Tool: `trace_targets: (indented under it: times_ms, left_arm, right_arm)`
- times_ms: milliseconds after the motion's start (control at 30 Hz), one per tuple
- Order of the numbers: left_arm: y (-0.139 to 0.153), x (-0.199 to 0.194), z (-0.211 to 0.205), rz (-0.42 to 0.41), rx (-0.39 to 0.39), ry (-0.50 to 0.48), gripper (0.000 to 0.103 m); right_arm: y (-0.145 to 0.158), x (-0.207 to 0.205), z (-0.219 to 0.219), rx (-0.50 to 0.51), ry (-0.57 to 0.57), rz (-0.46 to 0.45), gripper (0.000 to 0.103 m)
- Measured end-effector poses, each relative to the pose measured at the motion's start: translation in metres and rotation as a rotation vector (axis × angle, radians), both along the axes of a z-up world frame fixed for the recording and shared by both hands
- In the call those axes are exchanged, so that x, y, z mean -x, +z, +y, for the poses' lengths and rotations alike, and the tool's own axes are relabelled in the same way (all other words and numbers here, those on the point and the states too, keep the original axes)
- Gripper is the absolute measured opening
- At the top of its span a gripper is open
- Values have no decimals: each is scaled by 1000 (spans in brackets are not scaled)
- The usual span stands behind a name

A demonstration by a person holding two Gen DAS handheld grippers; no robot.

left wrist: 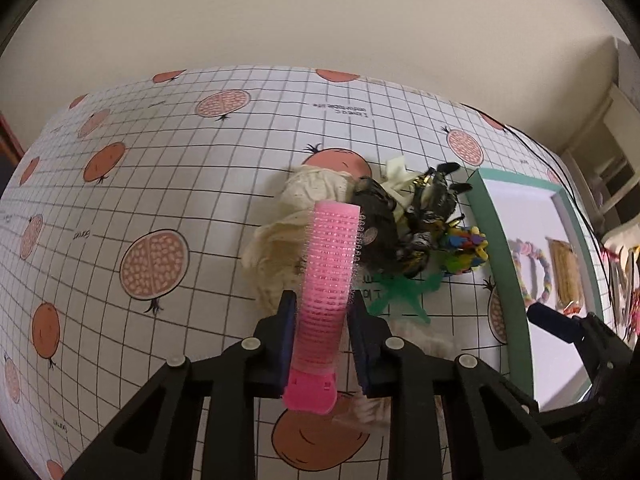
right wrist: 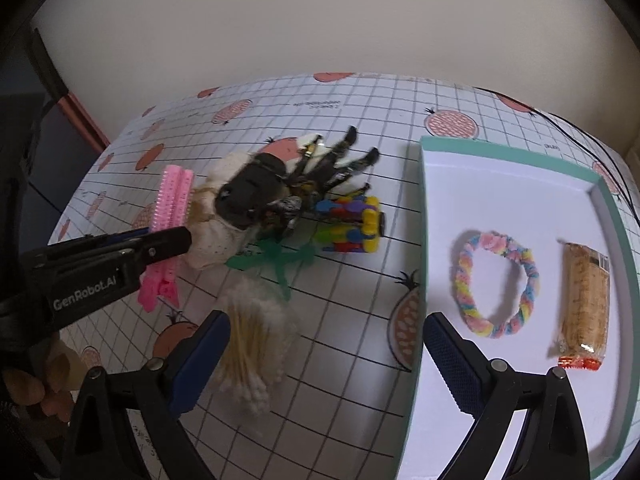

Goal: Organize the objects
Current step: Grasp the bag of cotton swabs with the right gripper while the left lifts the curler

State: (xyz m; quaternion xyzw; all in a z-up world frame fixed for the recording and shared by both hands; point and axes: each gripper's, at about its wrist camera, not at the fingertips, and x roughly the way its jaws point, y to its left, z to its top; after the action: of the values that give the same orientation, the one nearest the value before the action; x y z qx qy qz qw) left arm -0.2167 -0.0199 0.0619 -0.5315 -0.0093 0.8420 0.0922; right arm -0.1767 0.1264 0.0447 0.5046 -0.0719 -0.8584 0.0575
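At the far left of the right wrist view, the left gripper [right wrist: 176,236] reaches in from the lower left, pinching a pink hair roller [right wrist: 172,200]. In the left wrist view that roller [left wrist: 328,276] stands between the two blue pads, running from the lower centre up toward the middle of the frame, its clip end nearest the camera and its bristled barrel pointing at the pile. Both pads press against its sides.

The worktop [right wrist: 360,140] wears a gridded cloth printed with orange fruit. Just right of the roller, in the centre of the right wrist view, lies a heap: a cream cloth [right wrist: 216,240], a black scrunchie [right wrist: 252,196] on top of it, and dark hair clips [right wrist: 340,160] fanned out toward the upper right. Touching the heap's right side is a many-coloured roll [right wrist: 352,224]; a green star [right wrist: 276,260] lies flat just below. Lower centre, a bundle of cotton swabs [right wrist: 252,344] lies beside the left finger of the right gripper [right wrist: 326,356], whose fingers are spread wide with nothing between them, one over the cloth and one over the tray.

On the right, a teal-rimmed tray [right wrist: 424,200] holds a pastel braided ring [right wrist: 496,284] and, well right of it, a wrapped snack bar [right wrist: 586,304], apart from each other.
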Motion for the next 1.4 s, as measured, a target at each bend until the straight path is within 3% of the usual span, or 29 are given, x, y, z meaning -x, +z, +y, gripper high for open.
trace_targets:
  times_ms: [200, 567, 933, 1400]
  left_arm:
    - [1, -1, -10, 0, -7, 31, 26]
    - [-4, 0, -23, -22, -3, 59, 27]
    - [-9, 0, -28, -33, 5, 71, 27]
    - [-14, 0, -28, -41, 19, 71, 27]
  right_arm:
    - [4, -1, -17, -6, 60, 27, 98]
    - [-24, 1, -51, -26, 154, -54, 97]
    - [-37, 0, -68, -107, 189, -69, 95]
    - [-38, -4, -64, -115, 185, -45, 76]
